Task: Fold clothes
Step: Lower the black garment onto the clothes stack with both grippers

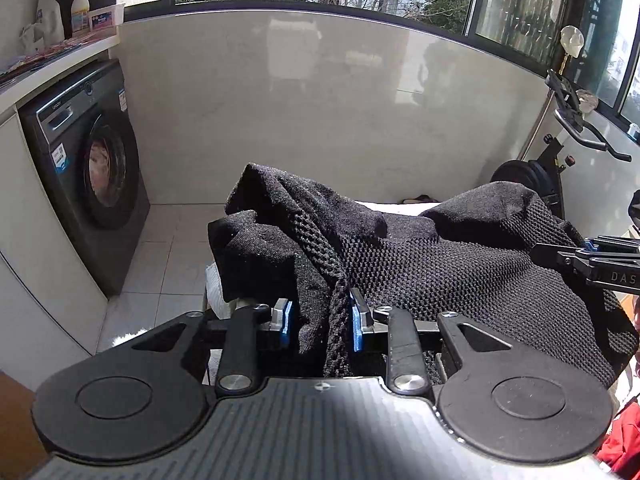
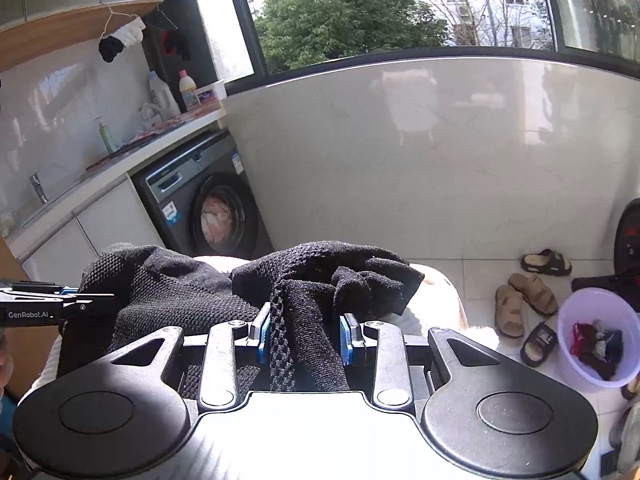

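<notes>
Black open-knit fabric, a garment of some loose mesh weave, lies bunched and rumpled over a white padded surface whose kind I cannot make out, with a sleeve or hem hanging off the near edge. A strand of it runs between the blue pads of the left hand-held gripper, yet the fingers stand apart with gaps on both sides, so nothing is pinched there. It is the same for the right hand-held gripper: fingers spread, a thick twisted fold passing between them unclamped. Risk lies mainly in the weave, I judge: closing on a rope-like twist would catch several layers at once, and lifting would drag the whole heap rather than one edge, leaving the fold crooked. Open mesh may also snag on a pad corner or linkage screw. With much cloth already over the edge, a careless pull could slide the garment onto the tiled floor, near the sandals and the basin.
</notes>
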The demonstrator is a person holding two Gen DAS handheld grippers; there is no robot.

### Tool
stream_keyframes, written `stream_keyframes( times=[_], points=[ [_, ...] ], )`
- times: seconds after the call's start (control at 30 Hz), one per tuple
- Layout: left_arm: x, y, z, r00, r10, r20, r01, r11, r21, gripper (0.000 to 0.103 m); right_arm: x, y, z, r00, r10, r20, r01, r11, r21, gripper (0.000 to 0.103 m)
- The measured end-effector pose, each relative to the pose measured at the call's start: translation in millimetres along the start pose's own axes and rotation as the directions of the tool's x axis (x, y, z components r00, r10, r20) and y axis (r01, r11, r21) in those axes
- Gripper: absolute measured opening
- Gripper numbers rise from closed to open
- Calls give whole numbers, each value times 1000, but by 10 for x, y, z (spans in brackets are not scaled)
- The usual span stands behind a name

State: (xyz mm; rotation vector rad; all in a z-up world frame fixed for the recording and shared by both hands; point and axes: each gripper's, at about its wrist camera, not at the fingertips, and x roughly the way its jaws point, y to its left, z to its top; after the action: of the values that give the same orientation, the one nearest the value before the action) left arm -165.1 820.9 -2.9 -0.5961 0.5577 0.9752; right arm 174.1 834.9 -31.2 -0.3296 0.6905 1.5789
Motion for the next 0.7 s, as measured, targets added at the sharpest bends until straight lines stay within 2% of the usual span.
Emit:
stream_keyframes(
  times=[0.03, 0.1, 0.13, 0.27, 0.37, 0.43, 0.47, 0.5, 0.53, 0.57, 0.6, 0.63, 0.7],
  points=[
    [95, 22, -24, 1000, 3, -21, -3, 1000, -4, 40, 126, -1, -50, 999, -32, -21, 32, 999, -15, 45],
    [286, 67, -72, 998, 8, -63, -8, 1000, -10, 50, 183, -93, -129, 999, -38, -33, 41, 997, 73, 61],
    [377, 89, -96, 996, 10, -84, -11, 1000, -14, 57, 176, -147, -158, 999, -32, -32, 36, 992, 124, 64],
    [55, 167, -128, 994, -46, -96, 44, 999, -26, 72, -84, -247, -198, 1000, -12, -9, 13, 979, 204, 65],
    [-86, 144, -290, 987, -99, -125, 94, 994, -51, 78, -387, -313, -315, 999, 52, 3, -51, 961, 271, 74],
    [-99, 115, -407, 981, -121, -151, 113, 992, -61, 78, -478, -317, -432, 997, 81, -18, -72, 956, 283, 75],
    [-77, 103, -451, 982, -116, -148, 109, 992, -56, 74, -485, -302, -493, 996, 85, -33, -73, 958, 277, 72],
    [-55, 91, -495, 983, -112, -144, 105, 993, -52, 67, -494, -284, -546, 995, 87, -43, -72, 960, 270, 62],
    [-72, 84, -502, 985, -117, -127, 111, 993, -50, 41, -504, -260, -573, 996, 80, -40, -67, 962, 263, 51],
    [-90, 77, -509, 986, -123, -111, 118, 992, -49, 25, -521, -231, -583, 996, 77, -34, -66, 963, 261, 43],
    [-127, 100, -481, 986, -134, -100, 128, 990, -66, 14, -563, -189, -543, 996, 84, -16, -76, 959, 273, 29],
    [-165, 123, -454, 985, -145, -89, 138, 987, -82, 11, -623, -136, -508, 997, 80, 2, -78, 960, 269, 24],
    [-311, 160, -379, 985, -163, -62, 157, 984, -87, 11, -769, -21, -432, 996, 80, 47, -89, 966, 241, 21]
  ],
)
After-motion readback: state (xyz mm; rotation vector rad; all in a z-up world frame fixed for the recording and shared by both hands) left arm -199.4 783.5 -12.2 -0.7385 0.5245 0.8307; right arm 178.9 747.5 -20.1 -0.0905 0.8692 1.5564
